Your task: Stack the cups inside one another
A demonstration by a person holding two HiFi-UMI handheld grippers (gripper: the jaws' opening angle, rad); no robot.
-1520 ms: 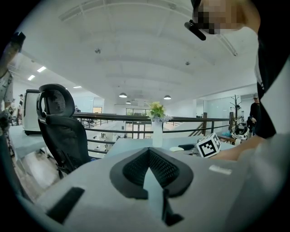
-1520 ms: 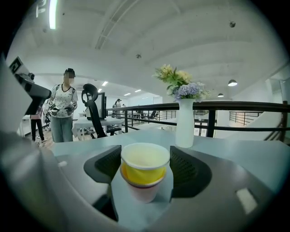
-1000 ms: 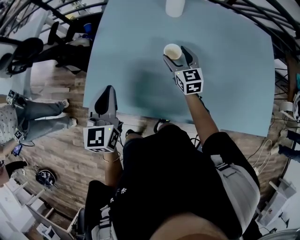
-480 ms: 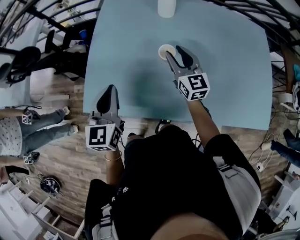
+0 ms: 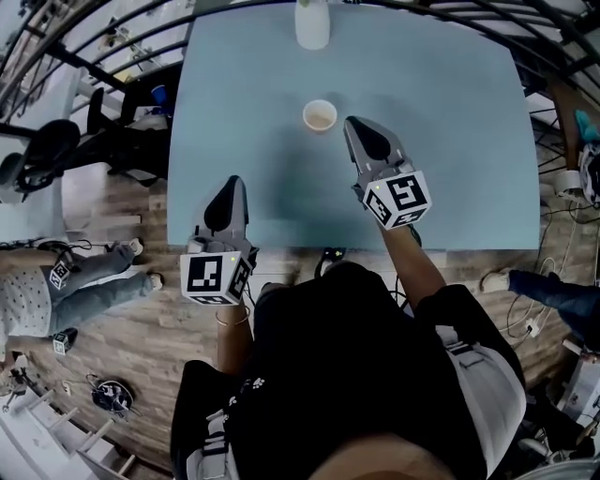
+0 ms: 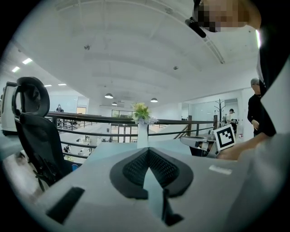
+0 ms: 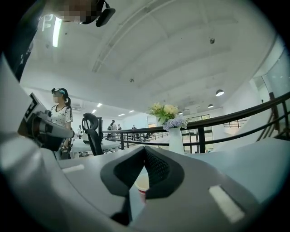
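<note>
While the cup (image 5: 320,115) stands alone on the table (image 5: 459,141), near the right gripper (image 5: 352,125), whose jaws have just closed on nothing, a white vase (image 5: 312,23) stands behind it. The left gripper's (image 5: 232,181) jaws are pressed together too.

The person wears a black short-sleeved top (image 5: 347,356) with small white print (image 5: 240,382) low on its left, a pale grey strap panel (image 5: 473,366) over the right shoulder and a thin bracelet (image 5: 232,319). The left hand-held gripper (image 5: 230,190) and the right hand-held gripper (image 5: 356,129) are grey with black ribbed pads (image 6: 136,167); each bears a cube (image 5: 397,198) of black-and-white square markers.
</note>
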